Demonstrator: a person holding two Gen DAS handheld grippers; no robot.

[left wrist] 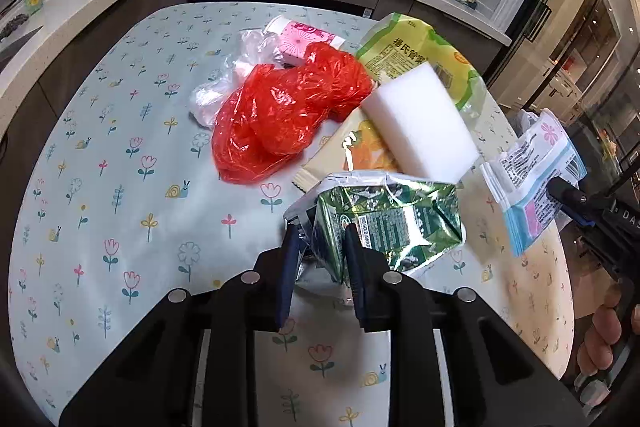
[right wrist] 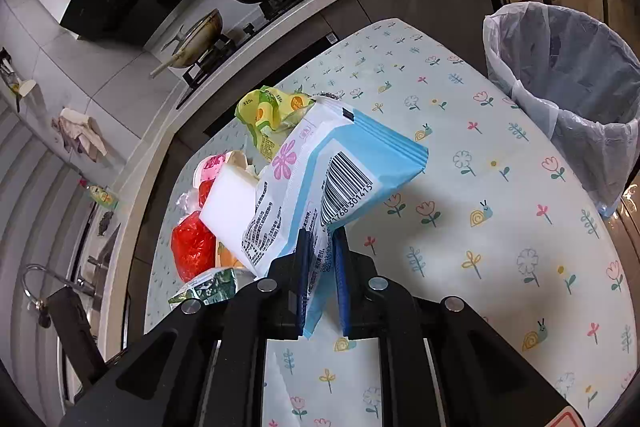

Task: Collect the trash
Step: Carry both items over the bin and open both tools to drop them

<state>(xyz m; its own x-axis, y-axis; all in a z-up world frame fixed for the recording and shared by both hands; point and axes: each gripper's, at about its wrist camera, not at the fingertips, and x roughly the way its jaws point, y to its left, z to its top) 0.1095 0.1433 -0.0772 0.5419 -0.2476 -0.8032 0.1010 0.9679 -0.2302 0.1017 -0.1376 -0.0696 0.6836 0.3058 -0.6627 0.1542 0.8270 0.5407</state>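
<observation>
Right gripper (right wrist: pixel 322 267) pinching one blue-white wipes packet (right wrist: pixel 320 179), long axis toward upper right, above the worktop (right wrist: pixel 480 227); left gripper (left wrist: pixel 320 259) pinching one green foil pack (left wrist: pixel 384 223), lower centre; one lined bin (right wrist: pixel 572 99) upper right.

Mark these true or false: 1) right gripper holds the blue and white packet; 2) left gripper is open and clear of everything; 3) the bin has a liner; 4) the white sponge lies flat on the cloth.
1) True: the right gripper is shut on the blue and white packet.
2) False: the left gripper pinches the green foil wrapper.
3) True: the bin has a plastic liner.
4) False: the white sponge rests tilted on other trash.
</observation>
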